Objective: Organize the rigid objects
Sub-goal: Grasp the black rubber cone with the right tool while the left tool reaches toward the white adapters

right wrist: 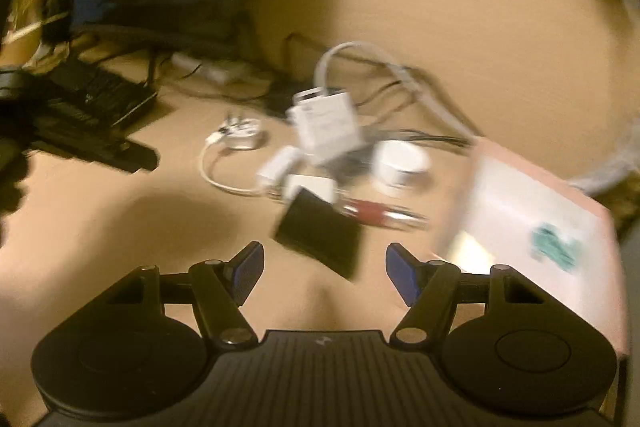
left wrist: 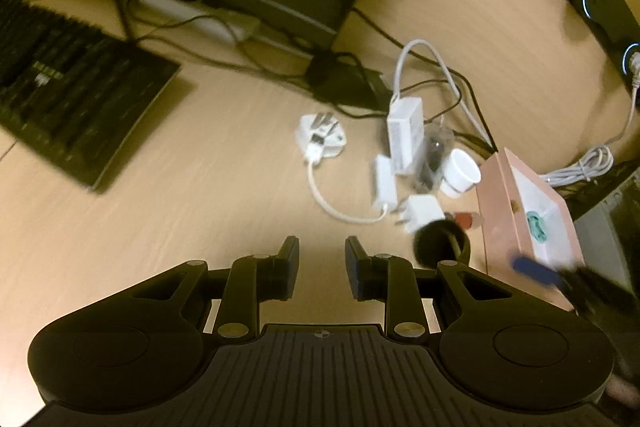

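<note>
On the tabletop (left wrist: 200, 187) the keyboard (left wrist: 76, 103) lies far left and plays no part. The left claw (left wrist: 322, 267) hangs over bare wood with its pads a narrow way apart and nothing between them. Right of it sits the clutter to be sorted: a plug (left wrist: 320, 137) on a white cord, a flat adapter (left wrist: 406, 131), a small charger (left wrist: 424, 213), a white cup (left wrist: 460, 173), a red tube (left wrist: 464, 219) and a black item (right wrist: 320, 233) whose shape differs between the views. Furthest right stands the pink box (left wrist: 528, 211), lid off, likely where these things belong.

The right claw (right wrist: 324, 275) is half open and empty, with the black item just ahead of its pads. Both views are smeared, so the hands should slow before closing. A good grasp would centre the black item between the pads, square to its flat sides, clear of the charger touching it.

The box has a green mark inside; no writing on it or the adapter can be read.
</note>
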{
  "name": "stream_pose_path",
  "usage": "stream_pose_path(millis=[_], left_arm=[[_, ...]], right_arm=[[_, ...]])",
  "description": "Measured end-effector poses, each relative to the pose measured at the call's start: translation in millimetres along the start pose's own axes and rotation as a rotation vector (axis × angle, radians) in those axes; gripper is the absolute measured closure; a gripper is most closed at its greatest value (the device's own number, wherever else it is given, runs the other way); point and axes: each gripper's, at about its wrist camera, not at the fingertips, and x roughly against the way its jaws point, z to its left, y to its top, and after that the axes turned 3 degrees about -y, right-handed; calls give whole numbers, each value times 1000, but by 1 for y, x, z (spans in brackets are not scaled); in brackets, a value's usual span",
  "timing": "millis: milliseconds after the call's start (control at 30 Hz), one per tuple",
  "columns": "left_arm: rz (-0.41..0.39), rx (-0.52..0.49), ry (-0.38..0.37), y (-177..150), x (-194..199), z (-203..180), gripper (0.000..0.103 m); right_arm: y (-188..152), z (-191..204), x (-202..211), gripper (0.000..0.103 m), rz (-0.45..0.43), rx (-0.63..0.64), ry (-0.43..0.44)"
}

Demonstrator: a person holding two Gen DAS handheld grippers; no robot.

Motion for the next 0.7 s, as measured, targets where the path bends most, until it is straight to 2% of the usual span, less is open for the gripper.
stream_pose_path(millis=[167,300,333,367,433,700], left_arm=[[8,-2,-6,-10,18,20,75],[22,3,-1,-13,19,31,75],[25,9,0,-12,17,33,75],[28,14,-1,-11,14,35,75],[36,19,-5,-9,9,36,75],[83,-27,-51,-2,-24,13,75]], right_arm=[[27,31,-50,35,11,69,-46],[34,37,-78,35,12,97,-104],[33,37,-81,38,13,96,-112],[32,35,-80,48,14,86,-116],[27,32,-77,59,39,61,-93],[-19,28,-27,62,40,42,-76]])
